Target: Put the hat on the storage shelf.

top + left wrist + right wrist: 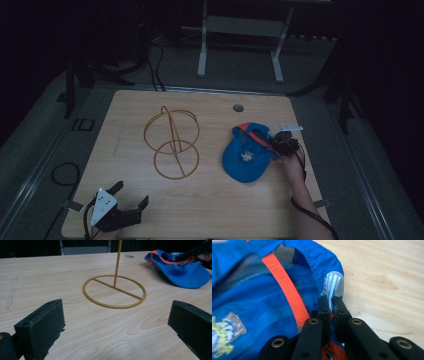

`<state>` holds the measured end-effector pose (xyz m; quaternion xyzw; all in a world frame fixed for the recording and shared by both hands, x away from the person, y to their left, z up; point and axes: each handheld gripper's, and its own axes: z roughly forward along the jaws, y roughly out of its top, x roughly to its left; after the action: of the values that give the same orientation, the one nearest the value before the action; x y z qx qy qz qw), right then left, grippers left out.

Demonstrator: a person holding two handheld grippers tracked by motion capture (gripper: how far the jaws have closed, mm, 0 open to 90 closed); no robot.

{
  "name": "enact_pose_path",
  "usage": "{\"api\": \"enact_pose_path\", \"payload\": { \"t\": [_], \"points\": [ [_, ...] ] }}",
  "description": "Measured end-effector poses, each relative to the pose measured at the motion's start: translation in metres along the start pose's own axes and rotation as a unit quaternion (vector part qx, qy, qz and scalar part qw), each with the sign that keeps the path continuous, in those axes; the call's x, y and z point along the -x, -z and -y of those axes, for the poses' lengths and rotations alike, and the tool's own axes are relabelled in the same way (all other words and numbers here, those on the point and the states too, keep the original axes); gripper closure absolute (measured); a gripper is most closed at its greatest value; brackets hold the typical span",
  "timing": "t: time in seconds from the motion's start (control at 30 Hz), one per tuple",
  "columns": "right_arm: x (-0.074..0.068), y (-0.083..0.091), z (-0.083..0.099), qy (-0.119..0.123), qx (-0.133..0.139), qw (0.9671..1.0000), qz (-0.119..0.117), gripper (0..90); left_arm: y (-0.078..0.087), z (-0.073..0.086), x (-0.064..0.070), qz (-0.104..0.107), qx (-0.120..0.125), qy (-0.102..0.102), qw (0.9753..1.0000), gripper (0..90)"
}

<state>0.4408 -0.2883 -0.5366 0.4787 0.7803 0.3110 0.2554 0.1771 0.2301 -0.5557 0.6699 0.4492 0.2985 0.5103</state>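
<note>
Bottom left of the high view, left gripper point(131, 195) sits w/ jaws spread wide, holding nothing, near the table point(210, 200) front edge. Mid-frame stands the yellow wire stand point(172, 142). Right of centre, blue cap point(247, 155) lies inside-up, nothing in it; right gripper point(331, 303) is clamped on its rim.
</note>
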Motion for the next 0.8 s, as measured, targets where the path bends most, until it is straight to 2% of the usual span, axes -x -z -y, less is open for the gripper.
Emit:
{"api": "enact_pose_path", "payload": {
  "t": [0.3,0.53,0.8],
  "points": [
    [-0.008,0.026,-0.024,0.031,0.04,0.9987,-0.001,87.0,0.0,-0.001,0.0,0.006,-0.004,0.007,1.0,1.0],
    [-0.018,0.047,-0.043,0.068,0.067,0.9954,0.001,87.0,0.002,-0.002,0.0,0.005,-0.002,0.007,1.0,1.0],
    [-0.022,0.074,-0.061,0.084,0.099,0.9915,-0.004,87.0,-0.001,-0.003,0.003,0.013,-0.014,0.01,0.9998,1.0]
  ]
}}
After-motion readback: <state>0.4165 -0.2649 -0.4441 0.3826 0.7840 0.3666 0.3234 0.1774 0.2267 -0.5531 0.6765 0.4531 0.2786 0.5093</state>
